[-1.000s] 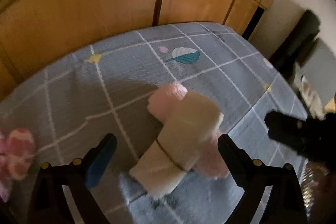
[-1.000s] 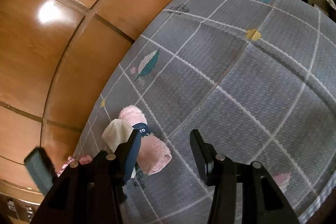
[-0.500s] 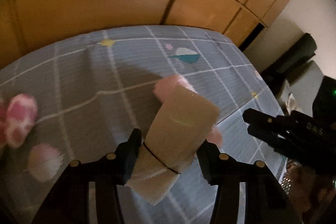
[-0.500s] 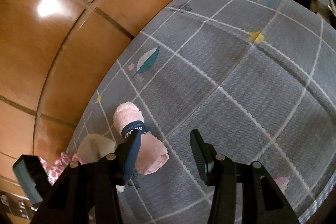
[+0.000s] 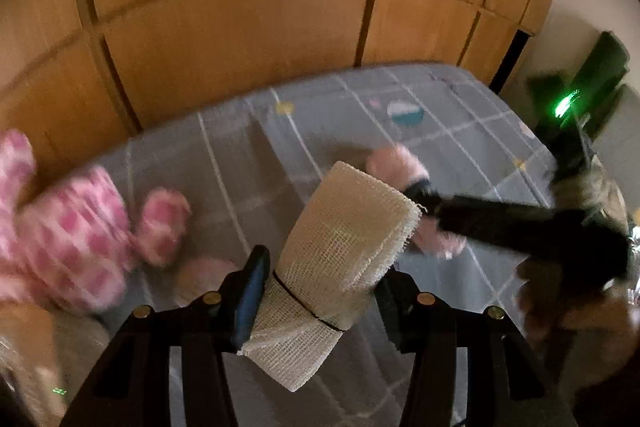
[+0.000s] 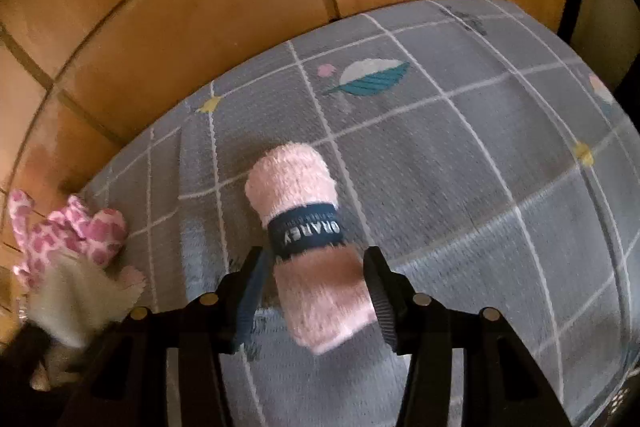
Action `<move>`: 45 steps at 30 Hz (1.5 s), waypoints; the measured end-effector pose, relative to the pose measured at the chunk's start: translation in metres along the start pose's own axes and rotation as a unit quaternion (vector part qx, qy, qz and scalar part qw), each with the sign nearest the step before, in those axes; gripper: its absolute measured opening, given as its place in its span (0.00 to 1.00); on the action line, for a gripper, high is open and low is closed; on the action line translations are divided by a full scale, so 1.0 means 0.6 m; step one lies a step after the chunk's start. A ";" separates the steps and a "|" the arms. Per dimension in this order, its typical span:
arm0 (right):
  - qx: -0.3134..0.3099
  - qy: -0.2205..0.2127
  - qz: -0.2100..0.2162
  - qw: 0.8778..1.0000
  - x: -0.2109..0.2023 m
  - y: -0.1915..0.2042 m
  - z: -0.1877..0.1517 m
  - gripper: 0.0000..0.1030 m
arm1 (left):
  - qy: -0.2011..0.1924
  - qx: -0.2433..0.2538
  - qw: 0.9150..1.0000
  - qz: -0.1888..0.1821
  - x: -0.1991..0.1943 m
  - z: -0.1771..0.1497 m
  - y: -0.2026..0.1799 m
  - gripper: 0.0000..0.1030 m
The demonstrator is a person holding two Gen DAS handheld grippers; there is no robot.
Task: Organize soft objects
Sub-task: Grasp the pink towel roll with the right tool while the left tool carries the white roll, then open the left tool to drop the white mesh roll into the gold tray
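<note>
My left gripper [image 5: 318, 287] is shut on a rolled cream mesh cloth [image 5: 340, 251] tied with a thin black band, and holds it above the grey checked sheet [image 5: 248, 163]. My right gripper [image 6: 316, 287] is shut on a rolled pink towel [image 6: 304, 211] with a dark blue band, lying on or just above the sheet [image 6: 460, 155]. In the left wrist view the right gripper [image 5: 424, 203] reaches in from the right onto the pink towel [image 5: 394, 161]. A pink-and-white spotted plush toy [image 5: 76, 227] lies at the left; it also shows in the right wrist view [image 6: 76, 231].
A wooden wardrobe [image 5: 248, 19] stands close behind the bed. A dark device with a green light [image 5: 576, 103] stands at the right. The sheet's far edge runs along the wardrobe.
My left gripper closed on the cream roll, lifted it and swung left toward the plush toy. My right gripper moved in and closed around the pink towel.
</note>
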State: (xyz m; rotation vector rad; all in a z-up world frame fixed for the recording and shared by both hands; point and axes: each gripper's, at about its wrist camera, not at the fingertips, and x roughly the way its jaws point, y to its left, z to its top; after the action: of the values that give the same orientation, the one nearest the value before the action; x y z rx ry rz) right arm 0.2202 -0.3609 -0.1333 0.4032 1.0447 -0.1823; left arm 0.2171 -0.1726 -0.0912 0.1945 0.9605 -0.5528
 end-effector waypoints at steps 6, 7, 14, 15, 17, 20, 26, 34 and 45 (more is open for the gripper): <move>-0.043 0.004 -0.027 0.999 0.024 0.020 -0.005 0.43 | -0.041 -0.006 0.999 0.032 -0.058 0.070 0.040 0.50; -0.052 0.001 -0.032 0.998 0.024 0.025 -0.006 0.42 | -0.045 -0.011 0.998 0.036 -0.064 0.078 0.048 0.50; -0.069 0.008 -0.038 0.997 0.030 0.029 -0.008 0.41 | -0.078 -0.087 0.989 0.089 -0.145 0.112 0.174 0.50; -0.065 0.009 -0.034 0.997 0.030 0.026 -0.007 0.41 | -0.081 -0.101 0.987 0.100 -0.160 0.111 0.197 0.50; -0.058 0.010 -0.028 0.998 0.032 0.022 -0.004 0.41 | -0.086 -0.123 0.982 0.118 -0.186 0.106 0.239 0.50; -0.063 0.008 -0.031 0.998 0.036 0.025 -0.004 0.41 | -0.095 -0.158 0.972 0.147 -0.230 0.090 0.310 0.50; -0.087 0.001 -0.051 0.995 0.038 0.041 -0.011 0.41 | -0.103 -0.218 0.949 0.205 -0.318 0.017 0.433 0.50; -0.124 -0.002 -0.085 0.989 0.048 0.058 -0.020 0.41 | -0.097 -0.289 0.928 0.214 -0.390 -0.169 0.514 0.50; -0.143 -0.005 -0.099 0.985 0.049 0.062 -0.024 0.41 | -0.100 -0.418 0.880 0.203 -0.458 -0.427 0.568 0.50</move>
State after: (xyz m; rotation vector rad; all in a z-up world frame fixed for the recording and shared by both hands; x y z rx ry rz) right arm 0.2354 -0.3199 -0.1566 0.0376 1.0834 -0.2078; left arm 0.0884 0.3154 -0.0398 -0.4289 0.8463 0.2552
